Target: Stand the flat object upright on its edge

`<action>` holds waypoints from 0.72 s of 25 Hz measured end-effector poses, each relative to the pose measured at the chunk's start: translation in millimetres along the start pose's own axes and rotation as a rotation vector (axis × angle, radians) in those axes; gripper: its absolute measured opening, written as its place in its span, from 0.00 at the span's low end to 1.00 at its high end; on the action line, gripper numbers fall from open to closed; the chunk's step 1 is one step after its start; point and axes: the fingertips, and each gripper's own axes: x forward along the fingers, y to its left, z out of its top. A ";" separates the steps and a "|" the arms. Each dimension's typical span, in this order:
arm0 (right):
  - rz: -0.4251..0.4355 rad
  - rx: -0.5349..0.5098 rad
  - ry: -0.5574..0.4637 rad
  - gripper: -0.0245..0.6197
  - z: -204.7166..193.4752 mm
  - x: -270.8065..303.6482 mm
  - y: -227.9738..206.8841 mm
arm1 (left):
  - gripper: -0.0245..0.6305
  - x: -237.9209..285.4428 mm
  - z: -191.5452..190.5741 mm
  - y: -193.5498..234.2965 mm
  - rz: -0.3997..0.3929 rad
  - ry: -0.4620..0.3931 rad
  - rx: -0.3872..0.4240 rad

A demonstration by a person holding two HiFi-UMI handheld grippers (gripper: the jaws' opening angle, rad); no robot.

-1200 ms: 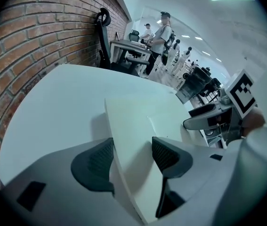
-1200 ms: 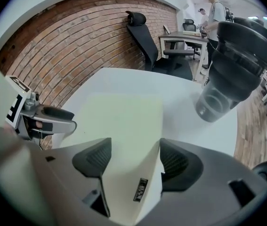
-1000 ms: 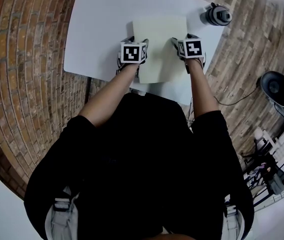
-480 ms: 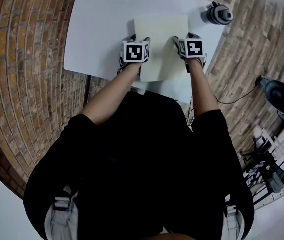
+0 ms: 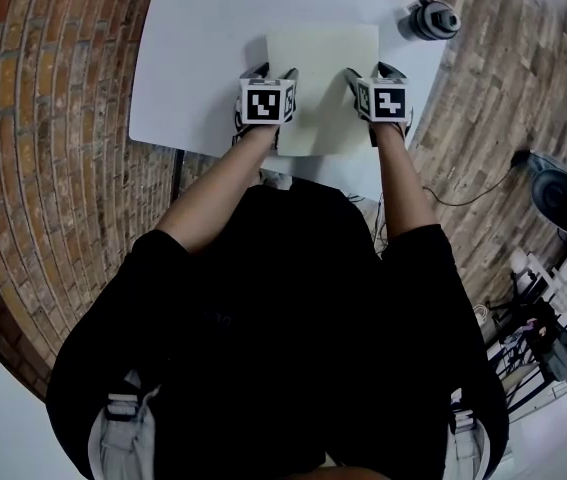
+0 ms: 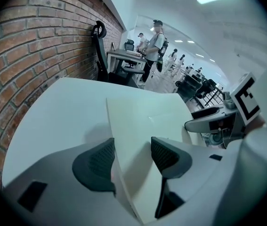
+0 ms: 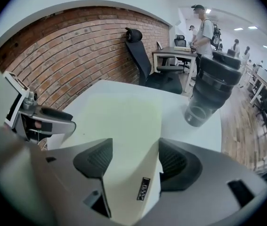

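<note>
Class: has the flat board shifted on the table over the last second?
No. The flat board keeps its place against the table's edges and the bottle.

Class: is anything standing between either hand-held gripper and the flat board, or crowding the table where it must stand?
Nothing visible does. The board lies between the open jaws of the left hand-held gripper and the right hand-held gripper. The dark bottle stands apart from it, at the table's far right corner.
</note>
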 end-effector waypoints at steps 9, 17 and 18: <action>-0.041 0.024 -0.102 0.52 2.3 -29.9 15.3 | 0.41 -32.9 13.3 -2.2 0.002 -0.101 0.040; -0.088 0.045 -0.196 0.52 -0.2 -59.3 29.2 | 0.40 -63.8 16.7 -6.5 -0.003 -0.189 0.084; -0.094 0.046 -0.209 0.52 -0.5 -63.2 30.9 | 0.40 -67.6 16.8 -7.1 -0.005 -0.201 0.089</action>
